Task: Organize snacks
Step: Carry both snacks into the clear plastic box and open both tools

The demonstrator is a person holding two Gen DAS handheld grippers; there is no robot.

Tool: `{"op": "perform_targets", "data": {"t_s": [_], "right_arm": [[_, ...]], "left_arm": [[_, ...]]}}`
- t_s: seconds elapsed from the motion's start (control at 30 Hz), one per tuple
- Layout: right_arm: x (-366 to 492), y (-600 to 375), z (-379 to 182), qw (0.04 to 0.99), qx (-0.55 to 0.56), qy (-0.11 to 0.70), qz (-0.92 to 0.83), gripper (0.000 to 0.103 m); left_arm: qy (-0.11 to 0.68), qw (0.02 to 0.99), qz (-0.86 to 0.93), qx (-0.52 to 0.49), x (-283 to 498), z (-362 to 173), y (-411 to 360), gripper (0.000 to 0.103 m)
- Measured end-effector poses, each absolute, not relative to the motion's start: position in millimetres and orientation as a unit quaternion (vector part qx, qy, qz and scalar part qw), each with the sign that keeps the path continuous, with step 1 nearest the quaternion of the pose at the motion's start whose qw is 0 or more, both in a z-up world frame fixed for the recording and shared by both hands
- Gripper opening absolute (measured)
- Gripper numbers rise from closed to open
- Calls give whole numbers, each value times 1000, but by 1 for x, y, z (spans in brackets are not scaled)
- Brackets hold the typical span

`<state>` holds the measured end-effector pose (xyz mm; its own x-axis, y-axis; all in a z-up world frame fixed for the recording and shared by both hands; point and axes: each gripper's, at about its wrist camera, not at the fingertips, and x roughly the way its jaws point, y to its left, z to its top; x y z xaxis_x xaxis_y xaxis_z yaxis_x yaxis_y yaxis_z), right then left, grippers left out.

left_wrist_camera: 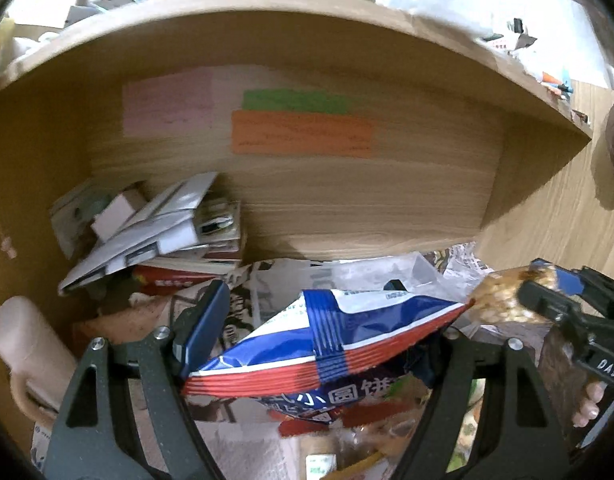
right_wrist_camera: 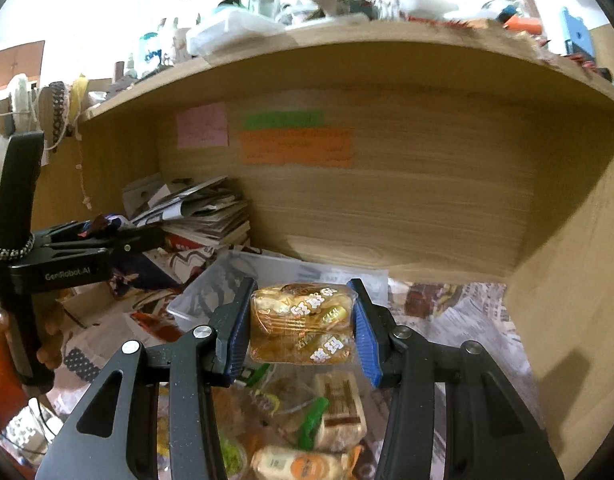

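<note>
Blue-padded grippers, each with a snack pinched under the wooden shelf.
Left gripper is clamped on a red, white and blue crinkly foil bag; right gripper squeezes a clear golden candy packet, both above the snack pile by the front edge.

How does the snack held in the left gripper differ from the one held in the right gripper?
The blue, white and red snack bag is opaque and printed; the clear pack of golden snacks shows its contents. The bag is long, tapers to a point and lies tilted between the left gripper fingers; the pack is a compact block held level in the right gripper. Both are clamped from the sides, raised before the wooden shelf.
</note>
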<state>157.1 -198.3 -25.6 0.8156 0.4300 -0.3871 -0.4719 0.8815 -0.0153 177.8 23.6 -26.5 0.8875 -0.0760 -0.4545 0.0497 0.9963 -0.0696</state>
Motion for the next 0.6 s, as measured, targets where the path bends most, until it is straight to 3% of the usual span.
{"op": "perform_targets", "data": {"t_s": [0.6], "right_arm": [[243,-177,-61,929,-65,276,239,42]], "left_arm": [[305,950,-69,-15,270,-60,0,79]]}}
